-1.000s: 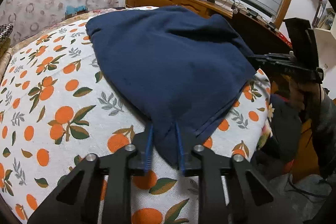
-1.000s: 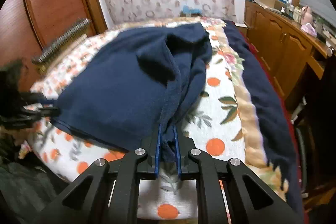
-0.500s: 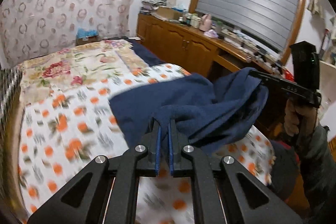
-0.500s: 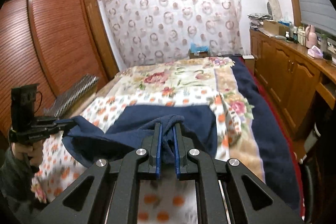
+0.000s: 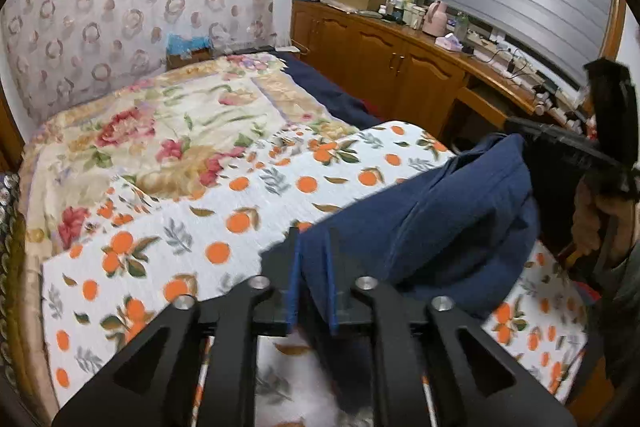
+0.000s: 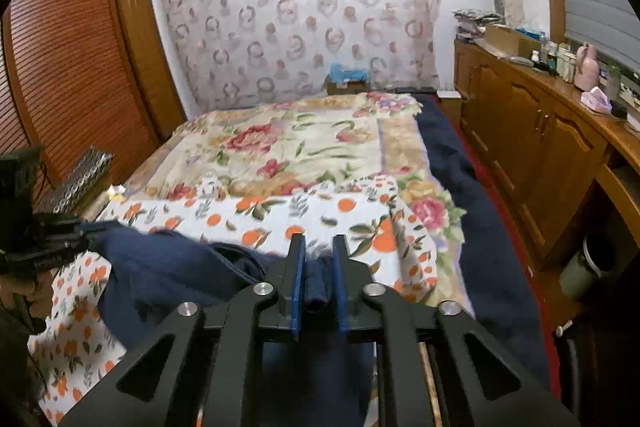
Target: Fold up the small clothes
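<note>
A navy fleece garment (image 5: 440,219) hangs slack between my two grippers, low over the orange-print sheet (image 5: 240,195). My left gripper (image 5: 314,239) has one edge of it between its blue pads, and its jaws are opening. In this same view my right gripper (image 5: 516,131) holds the other end up at the right, carried by a person's hand (image 5: 592,219). In the right wrist view a bunched fold of the garment (image 6: 168,267) sits between the pads of the right gripper (image 6: 318,239), whose jaws are also opening. The left gripper (image 6: 86,233) grips the far corner at the left edge.
A floral blanket (image 6: 288,143) covers the far half of the bed and a dark blue blanket (image 6: 460,167) runs along its right side. Wooden cabinets (image 6: 532,131) with cluttered tops line the right wall. A slatted wardrobe (image 6: 68,67) stands left, and a bin (image 6: 580,267) sits on the floor.
Both grippers rose and pulled the garment off the sheet toward the bed's near edge. It lay spread flat before and now sags between them. Both pairs of pads stand wider apart.
</note>
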{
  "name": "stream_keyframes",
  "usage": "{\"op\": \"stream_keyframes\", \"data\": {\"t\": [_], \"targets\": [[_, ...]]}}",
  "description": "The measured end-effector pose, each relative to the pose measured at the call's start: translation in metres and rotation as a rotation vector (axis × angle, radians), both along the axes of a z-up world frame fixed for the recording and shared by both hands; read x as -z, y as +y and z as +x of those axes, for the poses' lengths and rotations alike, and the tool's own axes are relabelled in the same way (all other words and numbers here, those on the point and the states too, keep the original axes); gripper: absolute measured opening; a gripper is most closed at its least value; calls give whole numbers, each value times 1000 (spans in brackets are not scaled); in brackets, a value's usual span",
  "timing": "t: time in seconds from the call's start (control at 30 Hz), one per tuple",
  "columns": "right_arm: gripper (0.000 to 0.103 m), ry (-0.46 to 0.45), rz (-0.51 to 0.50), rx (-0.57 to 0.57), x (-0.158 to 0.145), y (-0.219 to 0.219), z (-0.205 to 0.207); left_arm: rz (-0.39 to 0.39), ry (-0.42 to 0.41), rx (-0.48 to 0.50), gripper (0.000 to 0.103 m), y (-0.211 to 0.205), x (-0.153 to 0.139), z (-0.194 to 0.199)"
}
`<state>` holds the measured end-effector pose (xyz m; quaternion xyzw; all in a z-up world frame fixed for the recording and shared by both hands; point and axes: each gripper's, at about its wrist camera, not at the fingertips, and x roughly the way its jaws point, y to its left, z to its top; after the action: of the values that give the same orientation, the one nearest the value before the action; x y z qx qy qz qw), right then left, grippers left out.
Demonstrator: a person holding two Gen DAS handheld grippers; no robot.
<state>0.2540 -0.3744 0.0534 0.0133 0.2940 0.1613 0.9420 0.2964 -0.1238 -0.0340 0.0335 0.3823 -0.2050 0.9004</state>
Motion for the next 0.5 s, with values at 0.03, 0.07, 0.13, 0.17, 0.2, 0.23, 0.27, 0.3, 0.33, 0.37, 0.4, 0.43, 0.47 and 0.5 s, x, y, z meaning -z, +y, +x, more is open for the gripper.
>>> {"op": "stream_keyframes", "data": {"t": [0.03, 0.07, 0.13, 0.17, 0.2, 0.23, 0.27, 0.3, 0.33, 0.37, 0.4, 0.43, 0.47, 0.5], "targets": [[16, -12, -3, 10, -3, -2, -1, 1, -18, -7, 39, 2, -1, 0], [19, -26, -12, 22, -6, -2, -3, -15, -39, -8, 51, 7, -4, 0], [29, -57, -36, 46, -8, 0, -16, -27, -48, -12, 74, 14, -7, -1], [36, -71, -44, 49, -8, -1, -23, -31, -54, -13, 86, 18, -8, -1], [42, -77, -45, 36, -5, 0, -26, -35, -58, -12, 86, 22, -7, -3], [46, -73, -47, 18, 1, 2, -28, -36, -56, -11, 86, 25, -7, -4], [53, -68, -50, 4, 5, 5, -30, -34, -42, -4, 86, 26, -4, -4], [57, -55, -55, -8, 11, 8, -29, -33, -32, 5, 86, 26, -1, -4], [58, -33, -61, -23, 18, 13, -27, -30, -23, 13, 86, 25, 2, -4], [58, -15, -64, -37, 24, 16, -23, -24, -11, 18, 86, 23, 7, -3], [58, 9, -69, -50, 30, 20, -18, -21, -1, 24, 86, 21, 9, -1], [58, 35, -67, -59, 36, 23, -13, -23, 10, 31, 86, 19, 13, 0], [58, 52, -58, -65, 40, 24, -8, -30, 28, 37, 86, 16, 17, 3], [58, 66, -40, -77, 44, 25, -3, -30, 41, 39, 86, 14, 21, 5]]}}
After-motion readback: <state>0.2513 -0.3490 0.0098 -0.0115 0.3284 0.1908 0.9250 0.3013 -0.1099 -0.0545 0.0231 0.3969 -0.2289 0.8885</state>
